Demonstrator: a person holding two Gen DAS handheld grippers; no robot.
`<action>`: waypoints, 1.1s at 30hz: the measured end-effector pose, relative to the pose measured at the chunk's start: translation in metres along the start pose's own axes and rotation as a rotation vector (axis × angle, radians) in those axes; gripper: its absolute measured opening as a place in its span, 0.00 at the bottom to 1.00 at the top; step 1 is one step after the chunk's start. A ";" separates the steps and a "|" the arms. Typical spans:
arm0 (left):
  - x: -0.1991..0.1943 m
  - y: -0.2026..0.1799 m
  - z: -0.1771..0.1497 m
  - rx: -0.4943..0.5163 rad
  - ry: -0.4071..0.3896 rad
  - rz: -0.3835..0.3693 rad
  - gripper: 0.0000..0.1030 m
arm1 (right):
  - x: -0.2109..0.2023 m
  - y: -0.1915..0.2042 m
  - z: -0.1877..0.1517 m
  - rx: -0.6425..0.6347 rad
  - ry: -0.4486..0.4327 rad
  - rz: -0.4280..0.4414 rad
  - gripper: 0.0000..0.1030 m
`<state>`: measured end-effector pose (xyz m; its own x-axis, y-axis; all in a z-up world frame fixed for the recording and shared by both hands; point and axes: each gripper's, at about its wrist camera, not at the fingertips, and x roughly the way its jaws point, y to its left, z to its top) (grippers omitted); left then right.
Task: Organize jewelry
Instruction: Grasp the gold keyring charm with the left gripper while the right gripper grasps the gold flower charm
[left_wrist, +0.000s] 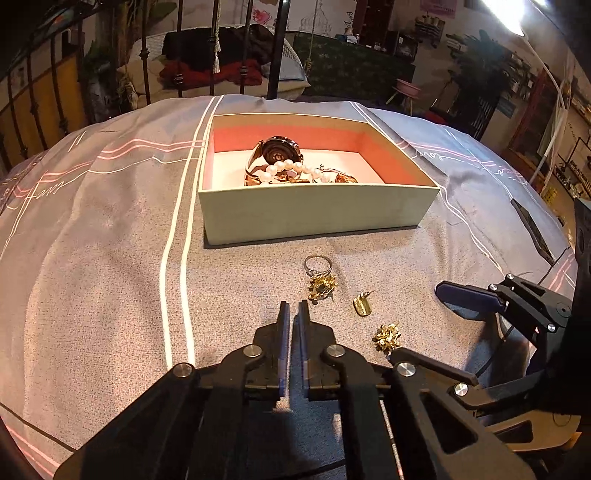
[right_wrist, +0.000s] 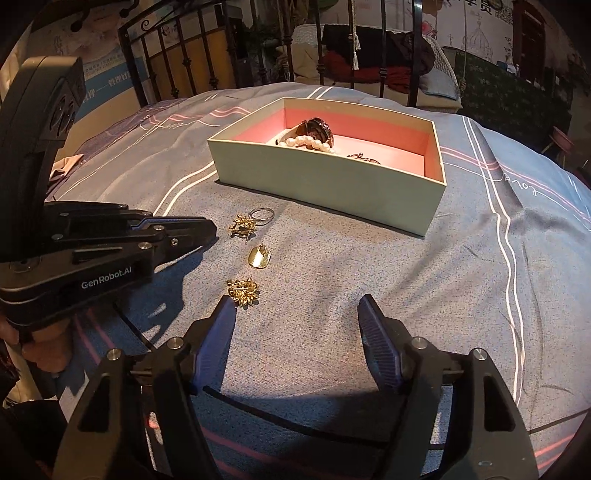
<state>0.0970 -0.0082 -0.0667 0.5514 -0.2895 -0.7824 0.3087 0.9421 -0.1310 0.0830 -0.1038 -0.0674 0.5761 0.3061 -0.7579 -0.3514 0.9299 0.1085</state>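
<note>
"GenRobot.AI" stands in white on the left gripper (right_wrist: 212, 229) body.

Dim, warm-toned indoor light with strong fisheye bending in both wrist views.

A bright white lamp glare (left_wrist: 506, 13) burns out the upper right of the left wrist frame; the rest of the room behind stays dark and murky. Light falls unevenly on the grey striped bedspread (left_wrist: 110, 258), brightest mid-frame, dimming toward the lower edges. The pale green cardboard box with pink lining (left_wrist: 317, 214) casts a thin dark shadow along its near base. In the right wrist view, hard shadows spread right of the black left gripper (right_wrist: 212, 229). Small gold pieces glint. Frame corners go black and straight lines curve; background detail is soft and grainy.
</note>
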 end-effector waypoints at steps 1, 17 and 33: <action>0.000 -0.001 0.002 -0.002 -0.004 -0.009 0.30 | 0.000 0.000 -0.001 0.002 -0.001 0.001 0.68; 0.007 -0.001 0.002 -0.016 0.012 -0.022 0.16 | 0.005 0.007 0.005 -0.027 0.010 0.005 0.67; -0.004 0.003 -0.005 -0.038 0.006 -0.013 0.16 | 0.004 0.015 0.003 -0.033 -0.013 0.085 0.17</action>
<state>0.0920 -0.0033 -0.0675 0.5428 -0.3005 -0.7843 0.2856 0.9442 -0.1642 0.0820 -0.0877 -0.0671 0.5524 0.3865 -0.7385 -0.4238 0.8932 0.1504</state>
